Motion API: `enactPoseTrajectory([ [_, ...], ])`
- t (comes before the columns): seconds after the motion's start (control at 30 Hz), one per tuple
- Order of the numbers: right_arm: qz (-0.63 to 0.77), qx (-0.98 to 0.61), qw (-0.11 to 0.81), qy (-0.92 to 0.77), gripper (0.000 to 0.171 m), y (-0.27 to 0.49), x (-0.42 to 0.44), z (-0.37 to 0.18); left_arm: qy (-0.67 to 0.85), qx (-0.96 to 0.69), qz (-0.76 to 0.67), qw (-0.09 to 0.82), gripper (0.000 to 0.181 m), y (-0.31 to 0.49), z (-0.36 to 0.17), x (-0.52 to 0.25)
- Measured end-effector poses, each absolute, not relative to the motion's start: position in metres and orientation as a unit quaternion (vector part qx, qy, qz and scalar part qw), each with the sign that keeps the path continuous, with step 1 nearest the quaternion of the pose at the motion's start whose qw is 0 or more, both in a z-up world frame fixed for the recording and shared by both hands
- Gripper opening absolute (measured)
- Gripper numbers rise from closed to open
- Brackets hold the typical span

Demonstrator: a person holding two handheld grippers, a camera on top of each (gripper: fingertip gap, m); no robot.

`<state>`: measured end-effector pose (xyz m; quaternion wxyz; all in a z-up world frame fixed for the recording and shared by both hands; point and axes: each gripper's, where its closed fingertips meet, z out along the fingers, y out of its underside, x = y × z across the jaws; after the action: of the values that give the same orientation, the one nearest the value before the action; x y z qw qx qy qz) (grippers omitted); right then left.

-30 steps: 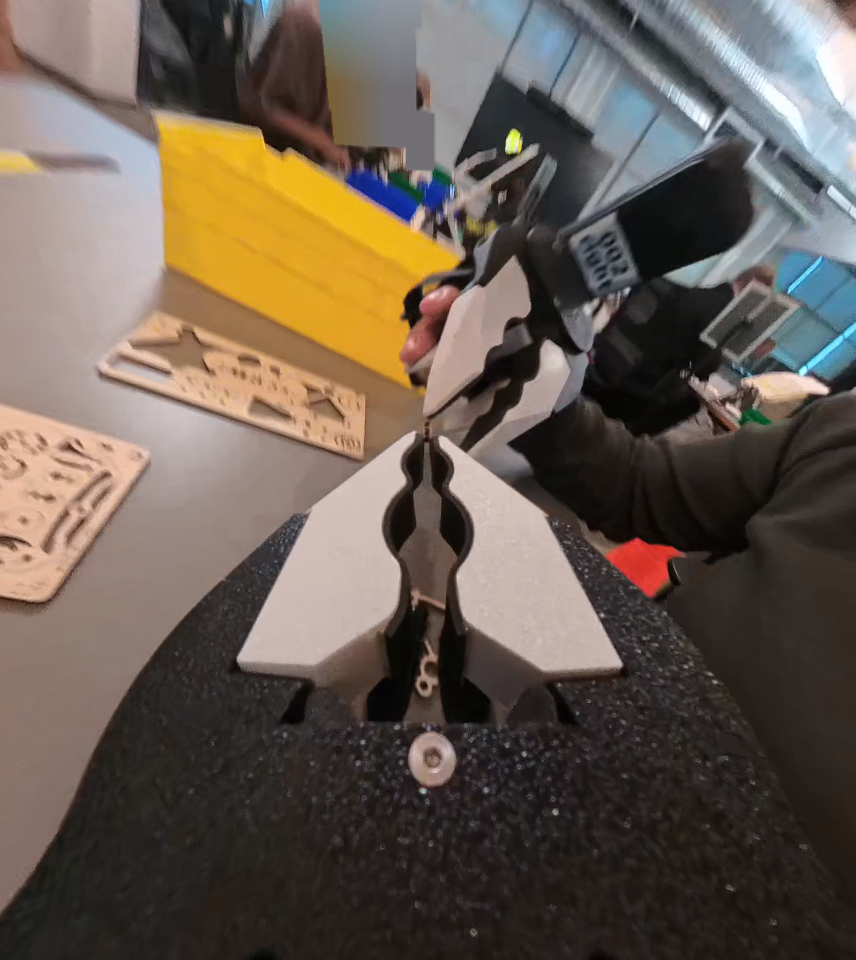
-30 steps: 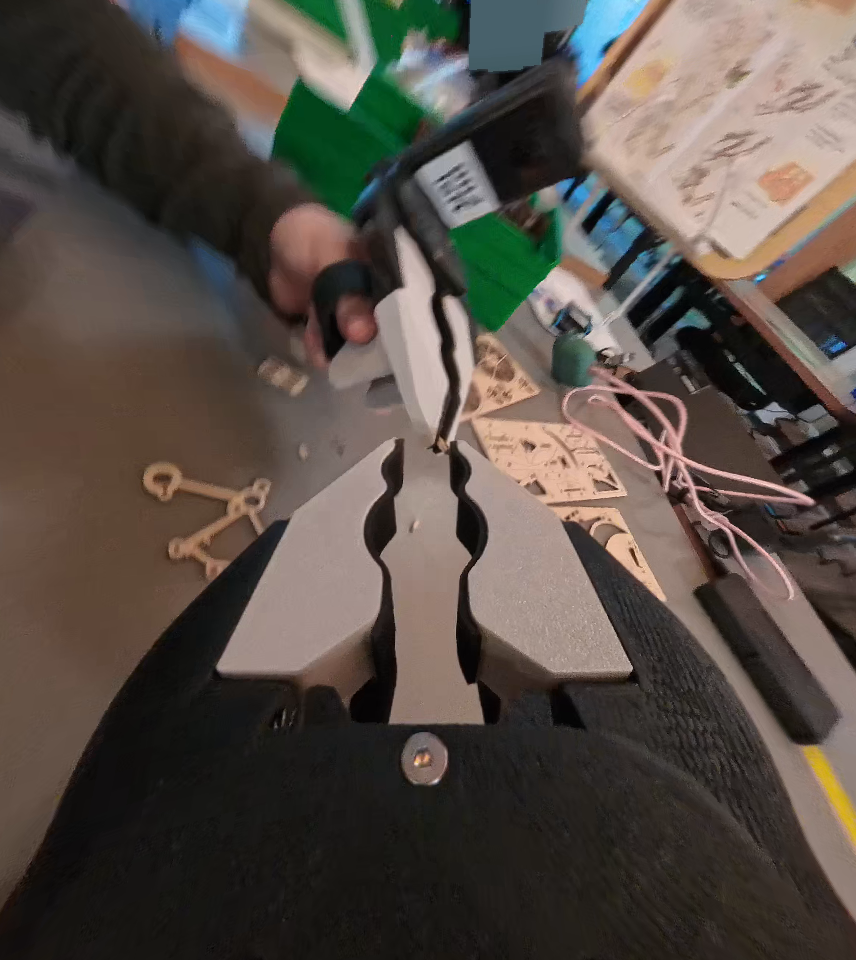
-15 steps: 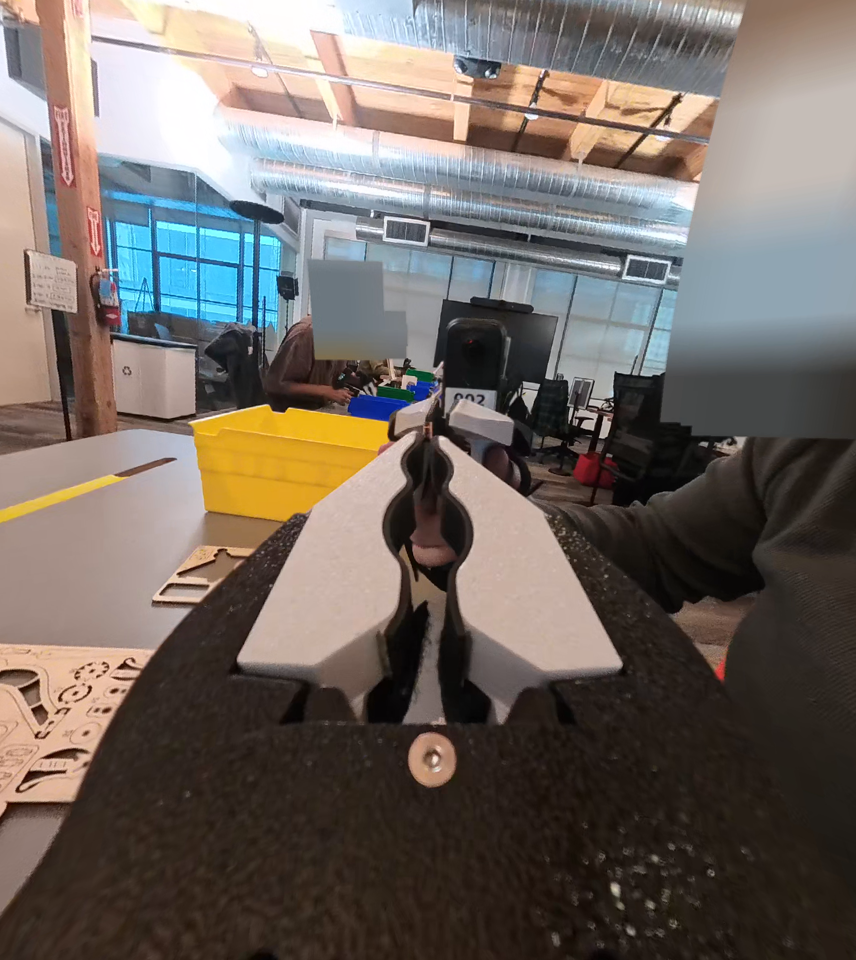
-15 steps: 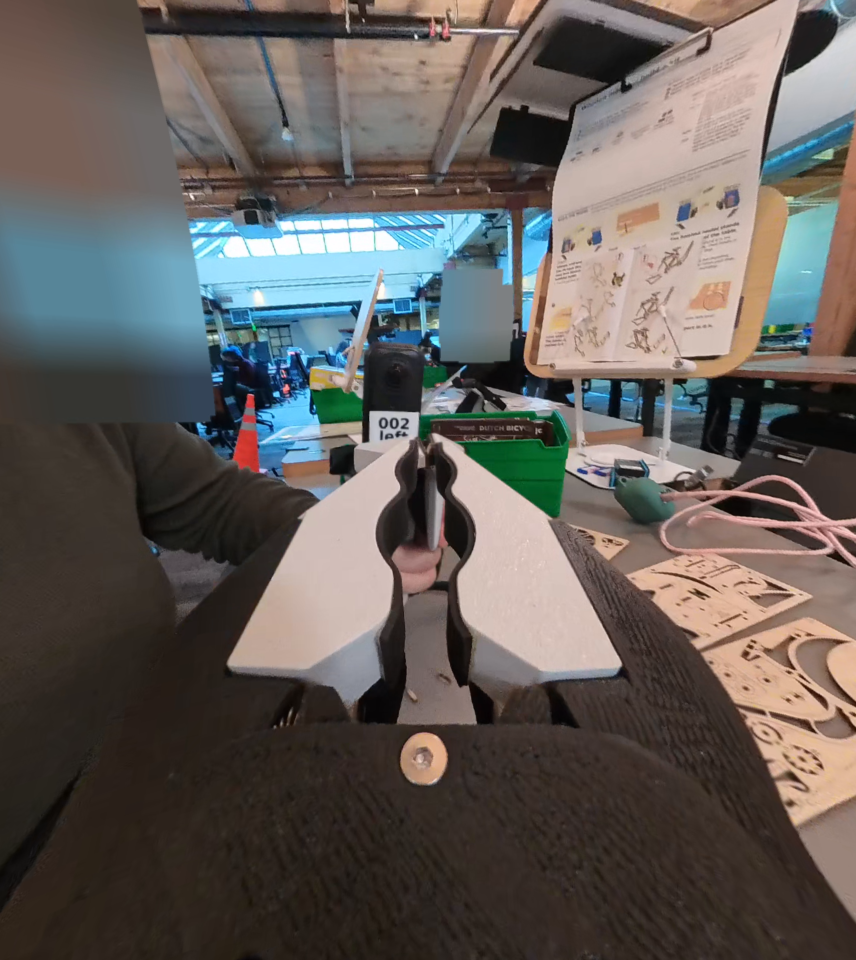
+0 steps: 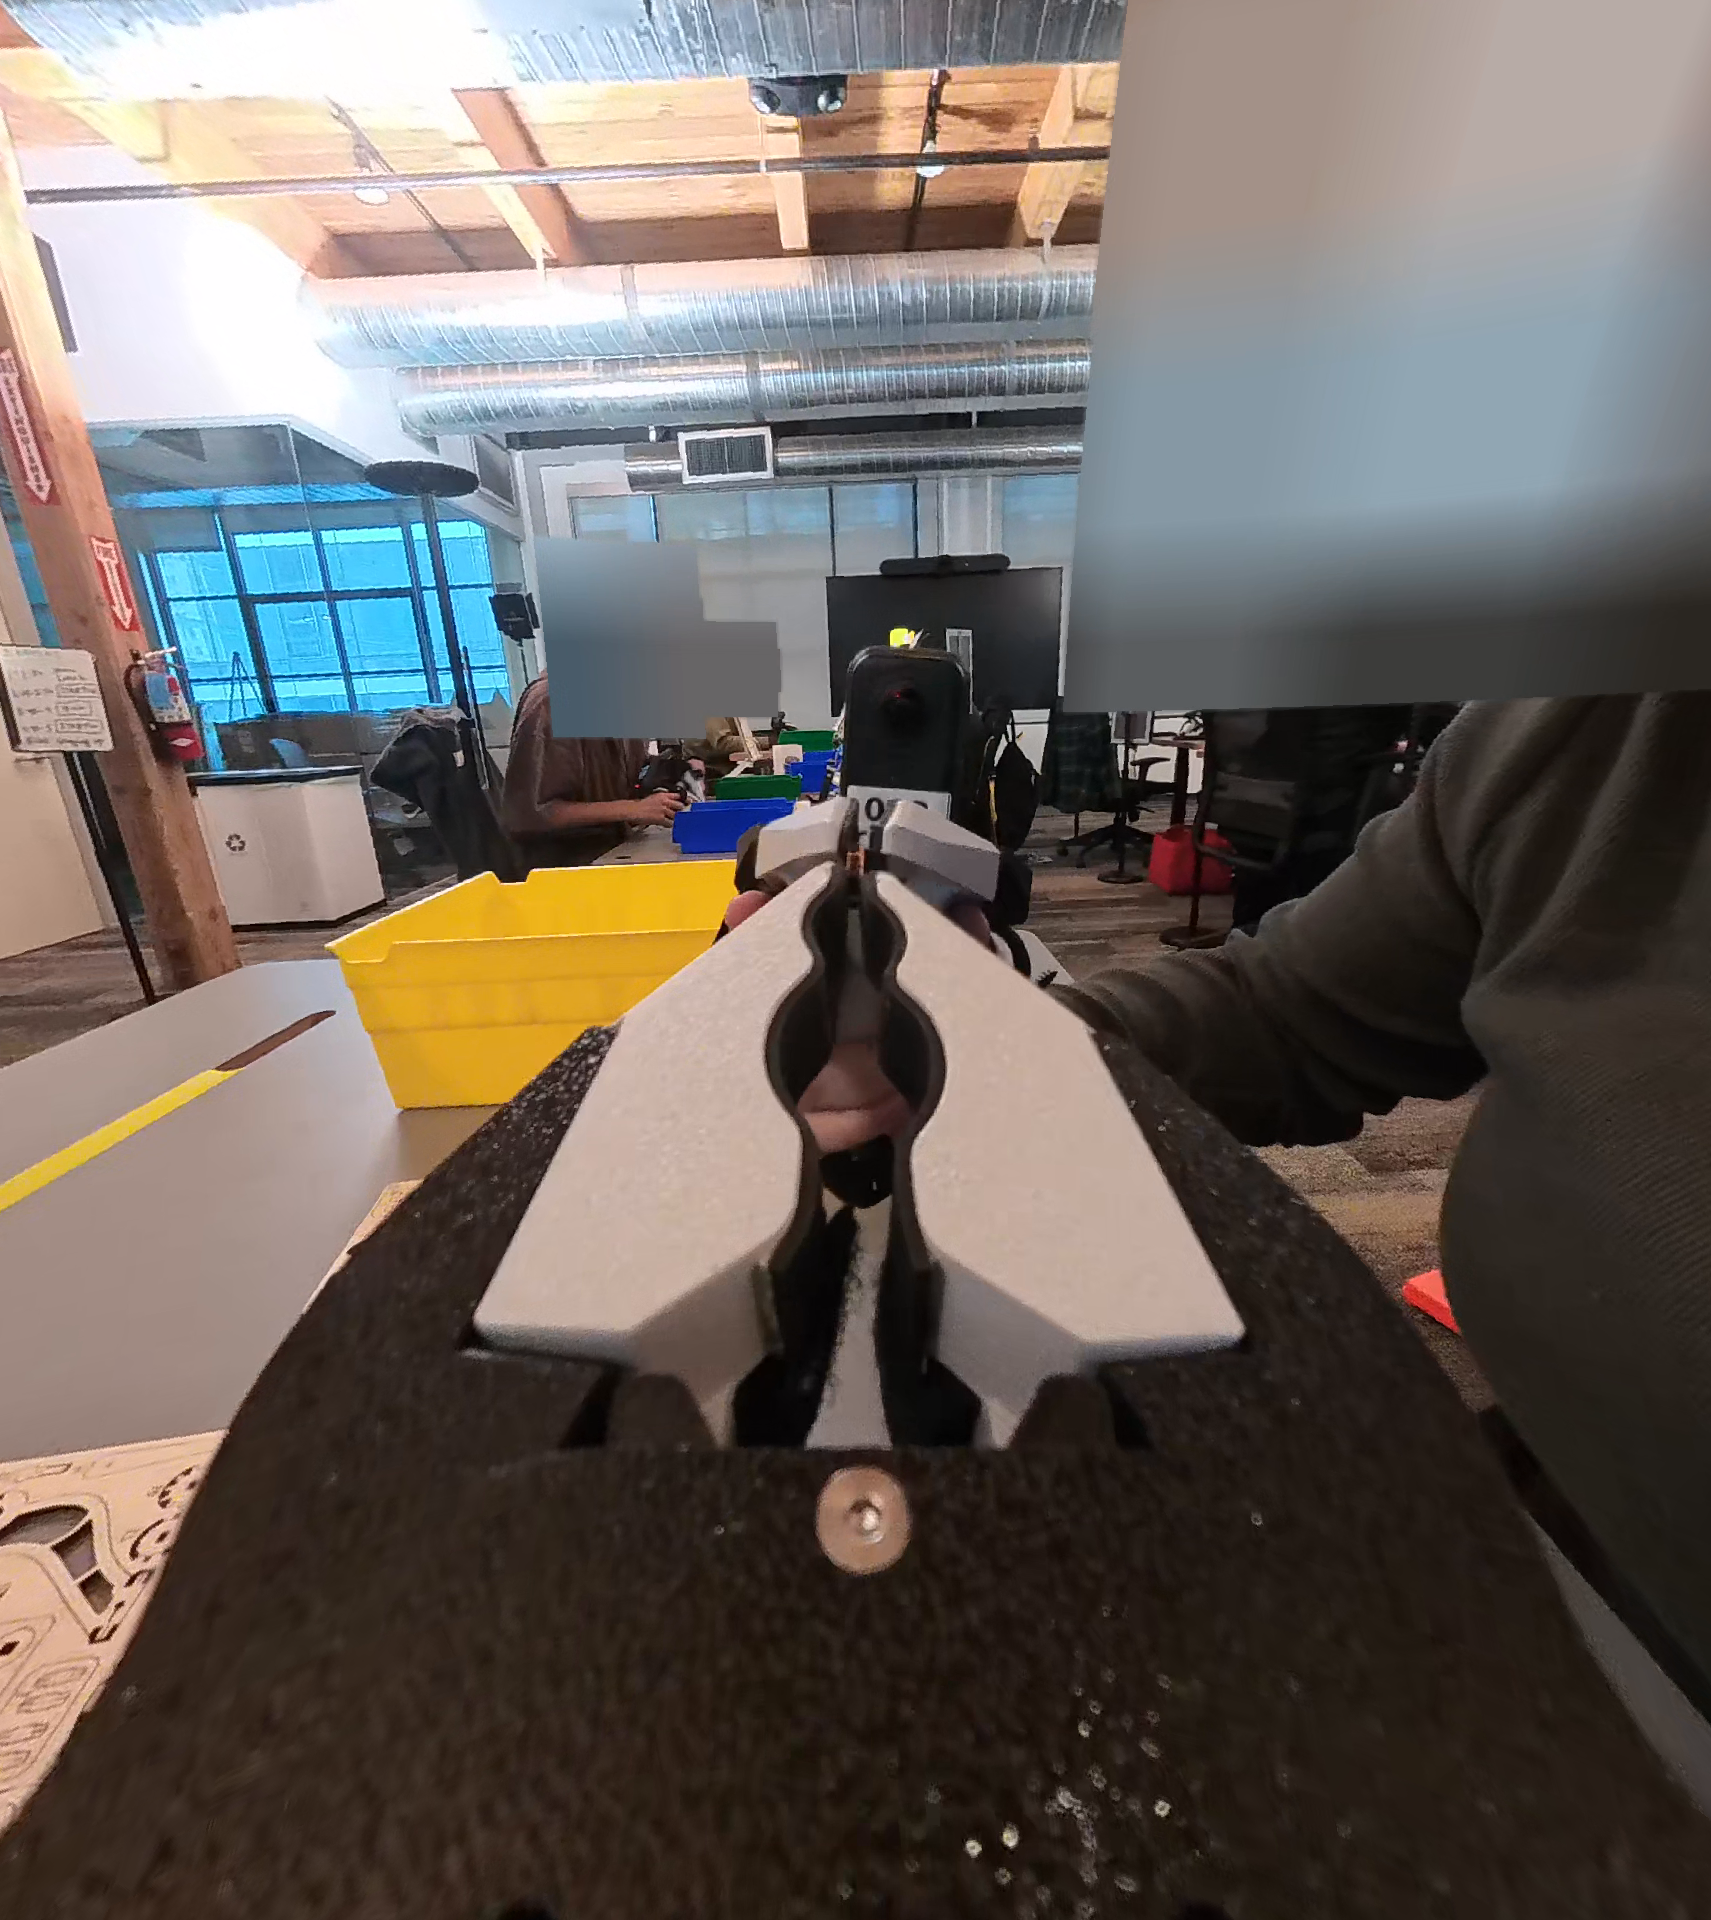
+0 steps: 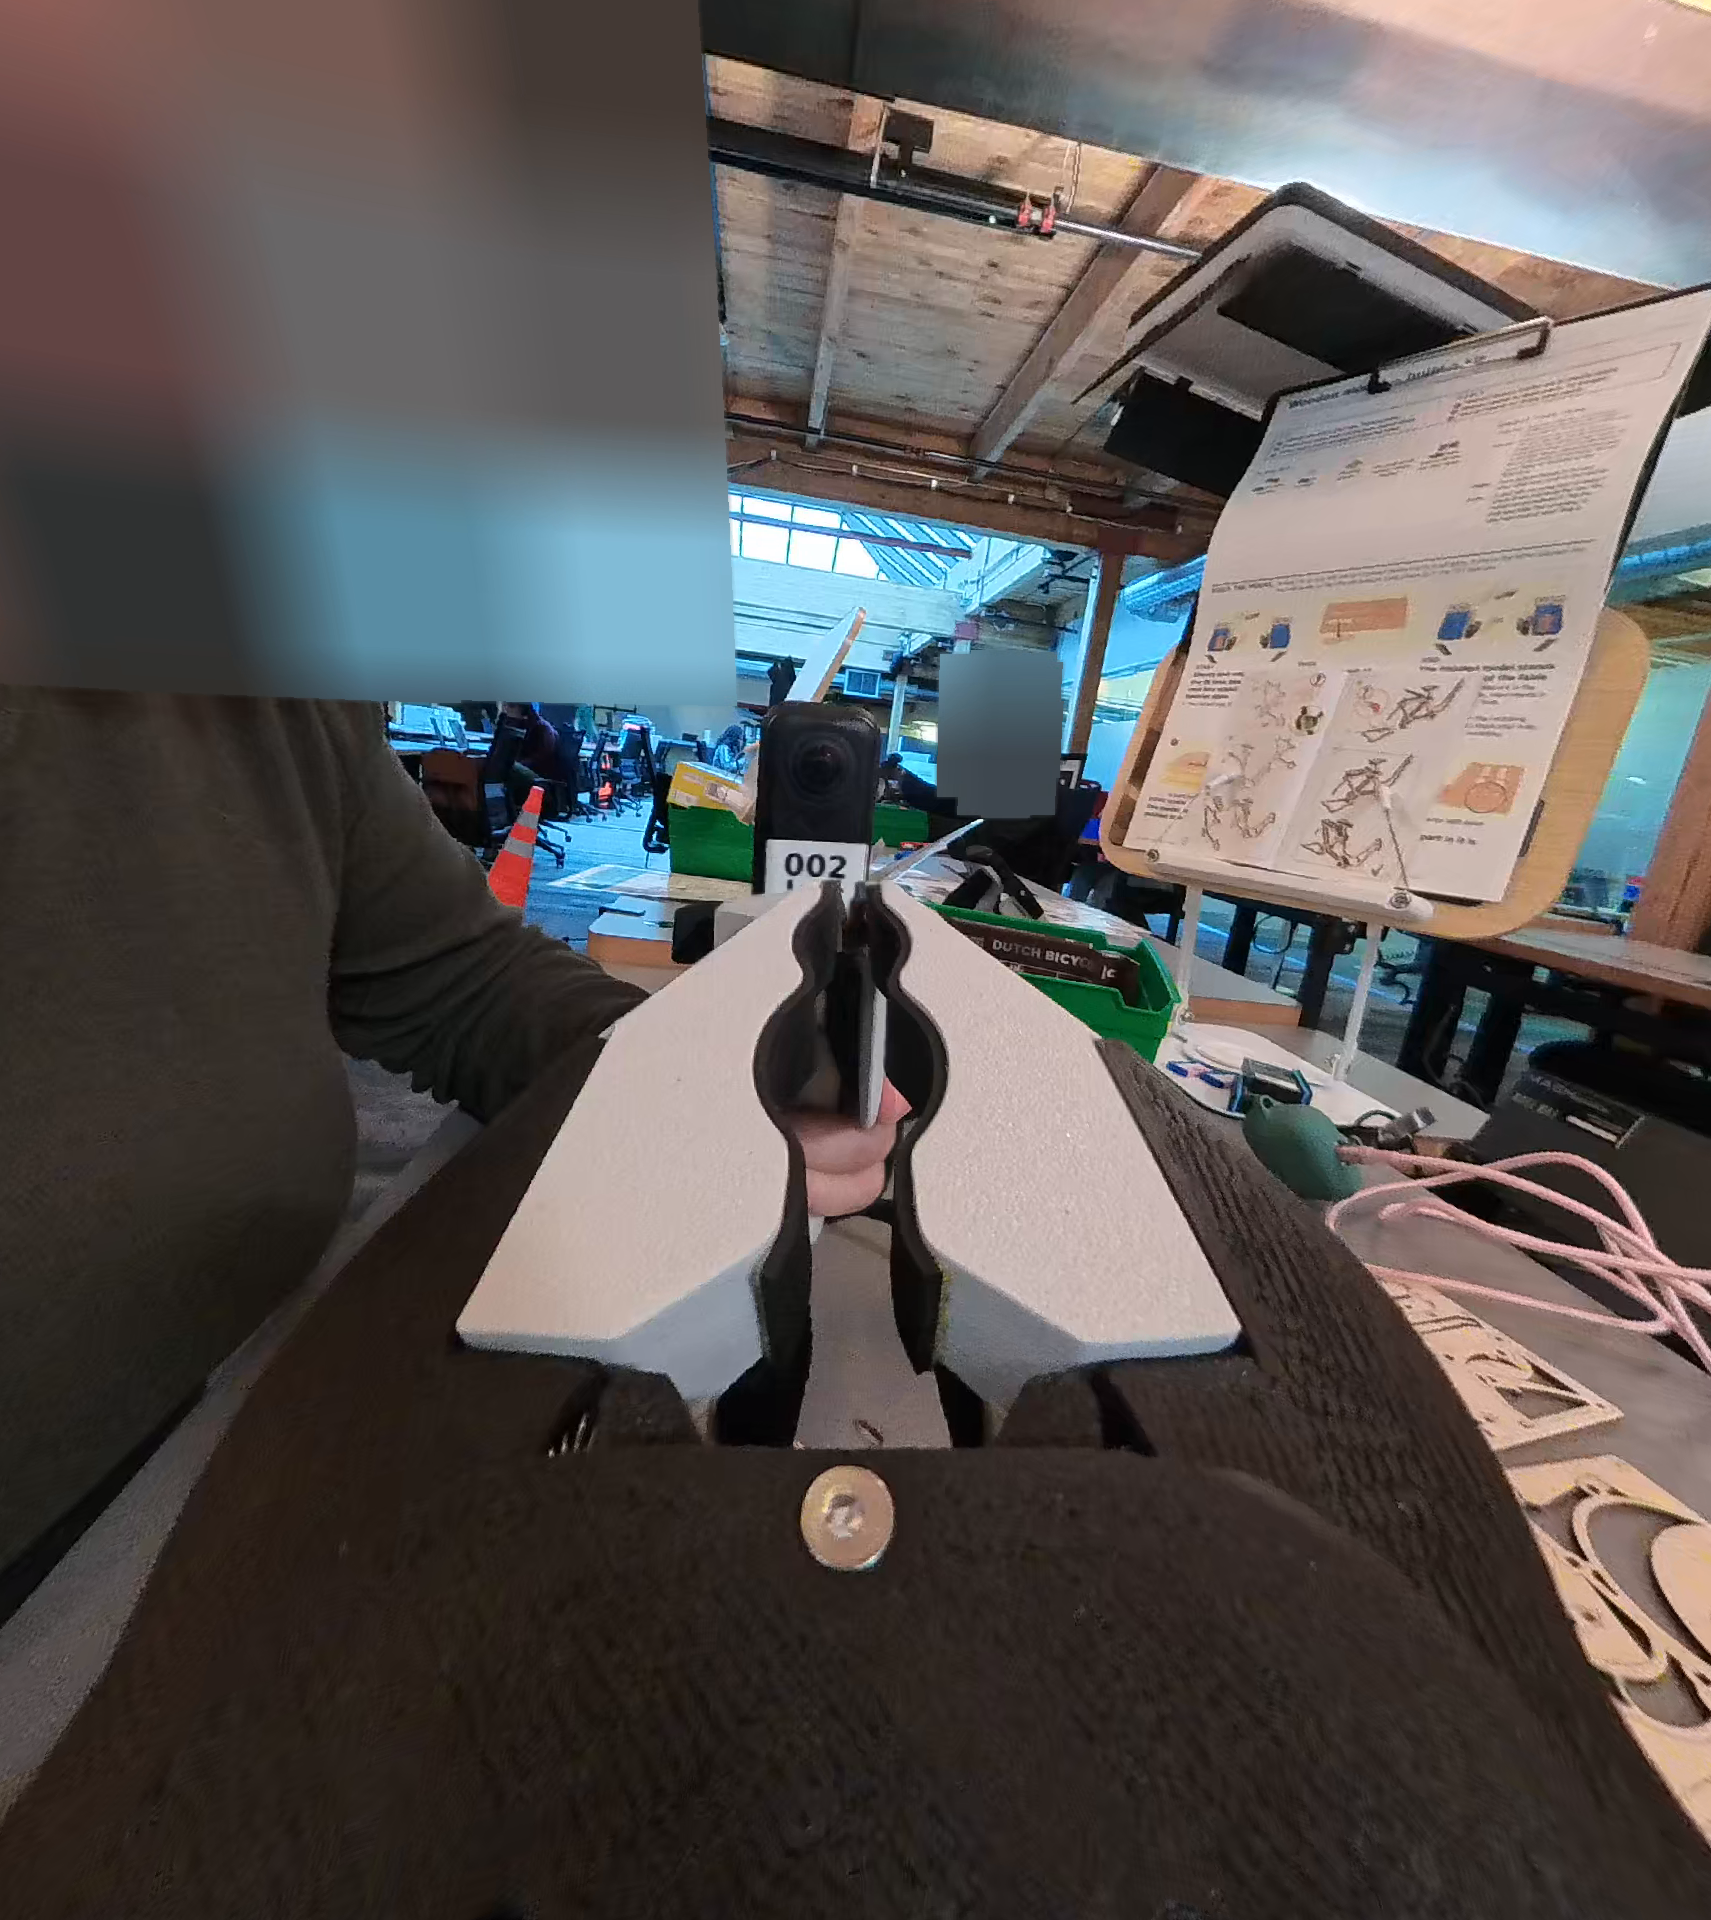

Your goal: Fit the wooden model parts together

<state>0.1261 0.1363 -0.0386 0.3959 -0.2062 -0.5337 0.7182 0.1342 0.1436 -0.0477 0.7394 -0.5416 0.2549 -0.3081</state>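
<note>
Wooden model parts are hardly showing: only a tiny brown sliver (image 5: 853,860) is peeking out where the two claw tips are meeting nose to nose, lifted above the grey bench (image 5: 134,1226). The left grey-and-black claw (image 5: 856,883) is nearly closed, seemingly pinching that sliver; the right grey-and-black claw (image 6: 856,896) is likewise almost closed, though I cannot tell what it is gripping. Both views are blocking each other, so alignment is likely being judged blind; a skewed push could be snapping the thin piece or flicking it down among the pale laser-cut plywood sheets (image 6: 1682,1662).
</note>
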Motion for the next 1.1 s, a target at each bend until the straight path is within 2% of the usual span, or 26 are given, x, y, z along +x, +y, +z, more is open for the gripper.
enactPoseTrajectory([
  [0.5, 0.726, -0.167, 0.396, -0.536, 0.001, 0.127, 0.135, -0.036, 0.288, -0.532, -0.293, 0.741, 0.000, 0.136, -0.044, 0.145],
  [0.83, 0.779, -0.118, 0.345, -0.511, 0.001, 0.117, 0.154, -0.023, 0.329, -0.531, -0.224, 0.748, 0.000, 0.126, -0.032, 0.162],
  [1.1, 0.762, -0.136, 0.354, -0.525, 0.001, 0.121, 0.147, -0.029, 0.307, -0.535, -0.276, 0.737, 0.000, 0.130, -0.037, 0.157],
])
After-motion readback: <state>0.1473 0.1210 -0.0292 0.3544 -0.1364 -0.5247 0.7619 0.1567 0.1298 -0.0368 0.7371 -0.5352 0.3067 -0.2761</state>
